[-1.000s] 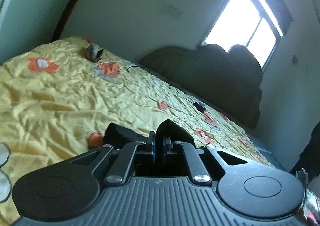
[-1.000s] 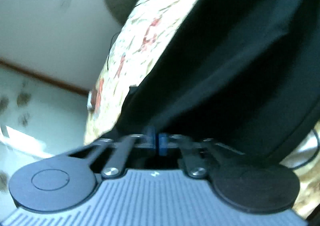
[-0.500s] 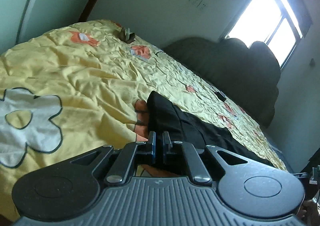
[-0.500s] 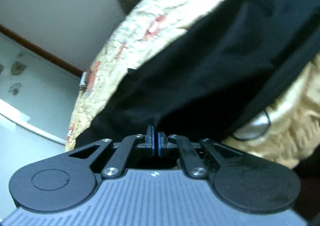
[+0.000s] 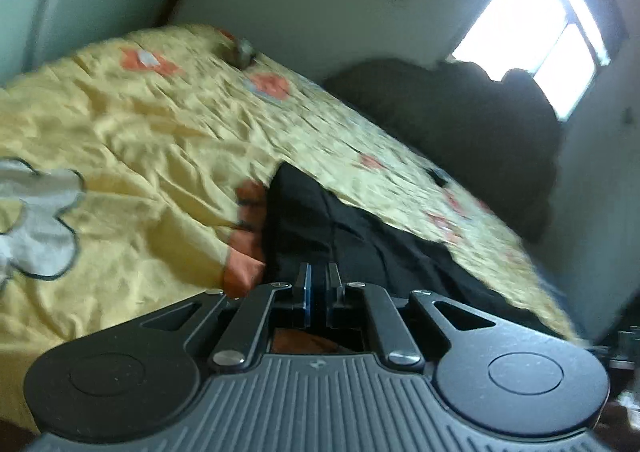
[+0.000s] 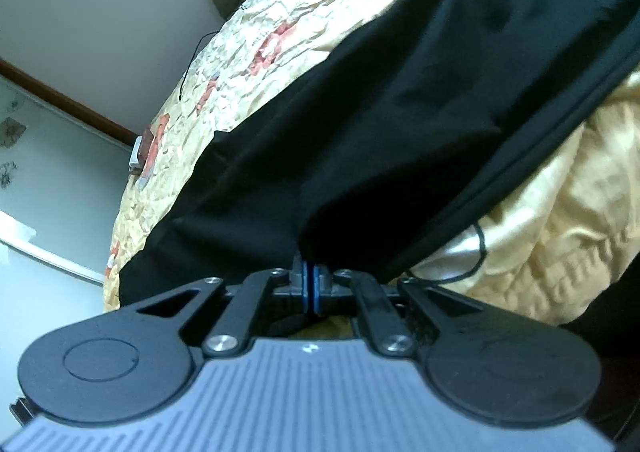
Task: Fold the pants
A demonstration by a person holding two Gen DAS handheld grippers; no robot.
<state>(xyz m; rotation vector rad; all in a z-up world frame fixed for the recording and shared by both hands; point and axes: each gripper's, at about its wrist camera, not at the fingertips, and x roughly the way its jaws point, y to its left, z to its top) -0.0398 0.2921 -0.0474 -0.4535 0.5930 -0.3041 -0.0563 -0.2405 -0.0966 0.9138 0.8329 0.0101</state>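
Pants (image 6: 400, 99) edge pinched; yellow bedspread (image 5: 120, 123) beyond.

- Daylight pours in through the window (image 5: 532, 31) up and to the right of my left tongs (image 5: 317, 276); the panes are blown out to plain white.
- That view is smeared by motion: the yellow bedspread (image 5: 132, 139) ahead of the tongs and its far edge look streaky.
- The dark headboard (image 5: 460, 123) under the window reads as a dull silhouette.
- From my right tongs (image 6: 310, 270), the black pants (image 6: 400, 111) just ahead are nearly featureless, folds lost in shadow.
- Both views bend strongly at the edges; the wall lines curve.
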